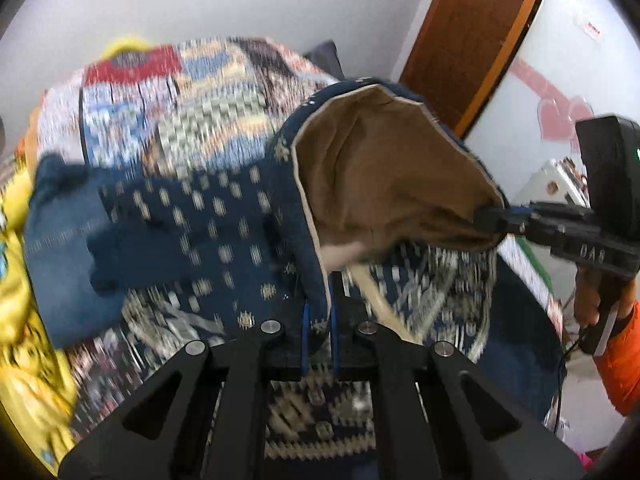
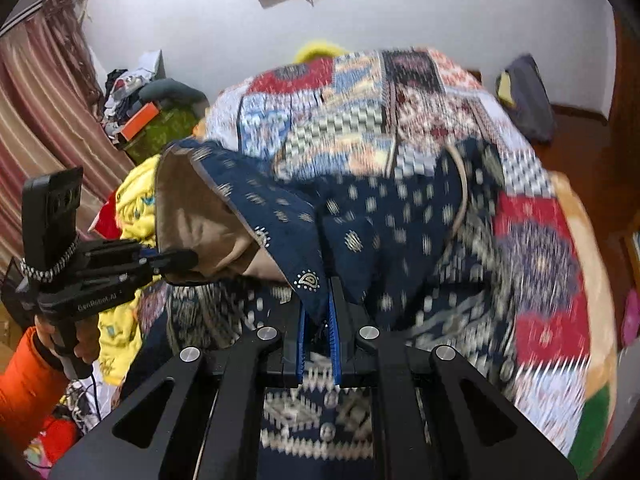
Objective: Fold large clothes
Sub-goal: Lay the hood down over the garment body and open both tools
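White wall and a patchwork bed fill my left view: my left tool pinches the navy garment's hem, its tan lining lifted above the bed. From the right view, my right tool pinches another edge; the garment drapes between both tools.

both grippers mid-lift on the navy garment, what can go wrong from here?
1. The left hand-held gripper and right hand-held gripper each pinch only a thin hem of the navy patterned garment; a tug could slip it free.
2. The tan lining is showing, so the fold may come out uneven.
3. The garment drags over the patchwork quilt and may bunch it.
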### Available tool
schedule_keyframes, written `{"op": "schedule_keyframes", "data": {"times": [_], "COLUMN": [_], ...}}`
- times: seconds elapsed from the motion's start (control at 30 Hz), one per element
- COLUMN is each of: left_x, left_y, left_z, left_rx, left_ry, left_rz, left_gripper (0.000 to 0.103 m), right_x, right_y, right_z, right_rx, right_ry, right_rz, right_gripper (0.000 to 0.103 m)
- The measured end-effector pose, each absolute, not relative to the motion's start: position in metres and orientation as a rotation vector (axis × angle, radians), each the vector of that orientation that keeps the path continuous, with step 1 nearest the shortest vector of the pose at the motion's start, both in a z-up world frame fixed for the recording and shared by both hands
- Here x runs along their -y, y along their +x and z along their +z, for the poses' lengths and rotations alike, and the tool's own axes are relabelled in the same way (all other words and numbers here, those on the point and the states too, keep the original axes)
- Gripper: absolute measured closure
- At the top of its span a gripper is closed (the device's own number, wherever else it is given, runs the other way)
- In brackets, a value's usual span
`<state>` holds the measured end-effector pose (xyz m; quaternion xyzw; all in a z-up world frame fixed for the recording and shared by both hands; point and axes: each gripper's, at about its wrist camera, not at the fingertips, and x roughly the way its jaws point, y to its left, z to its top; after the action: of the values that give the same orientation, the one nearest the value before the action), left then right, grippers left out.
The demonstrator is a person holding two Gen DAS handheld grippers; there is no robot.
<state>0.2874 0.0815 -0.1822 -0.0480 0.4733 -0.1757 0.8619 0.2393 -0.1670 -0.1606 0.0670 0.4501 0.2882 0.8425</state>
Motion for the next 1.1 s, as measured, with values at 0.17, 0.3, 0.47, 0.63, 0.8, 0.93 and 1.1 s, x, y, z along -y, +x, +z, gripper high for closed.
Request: {"op": "schedule_keyframes", "data": {"times": [0.17,0.3,0.47,0.63,0.8,0.93,1.1], "left_x": [-0.076,-0.078,-0.089,-0.105,-0.108,-0.096,-0.086], "left_y": [0.261,0.241,0.218,0.209,0.225,0.246,0.262], "left_z": [-0.213,-0.228,-0.214,-0.173,-0.144,-0.156,-0.207], "left_rx": [-1.066,-1.115,-1.089,-0.99,-0.902,-0.912,-1.021], "left_ry": [-0.087,-0.071,-0.069,-0.055,-0.057,-0.063,-0.037], "left_rz": [-0.375,-0.369,-0.354,-0.317,-0.28,-0.265,-0.222], "left_gripper": [0.096,0.094,0.09,0.086,0.067,0.062,0.062], "right_x": [0.175,0.174,0.179,0.189,0.188,0.175,0.162], "right_y": [0.223,0.212,0.202,0.19,0.194,0.207,0.222], "right_z": [-0.184,-0.19,-0.184,-0.159,-0.141,-0.16,-0.208], "right_rx": [-1.022,-1.052,-1.078,-1.028,-0.951,-0.982,-1.109], "right_ry": [0.159,0.123,0.088,0.085,0.1,0.104,0.067], "right_rz": [0.599,0.597,0.631,0.671,0.639,0.591,0.541], "right_gripper": [0.094,0.09,0.088,0.088,0.069,0.064,0.064]}}
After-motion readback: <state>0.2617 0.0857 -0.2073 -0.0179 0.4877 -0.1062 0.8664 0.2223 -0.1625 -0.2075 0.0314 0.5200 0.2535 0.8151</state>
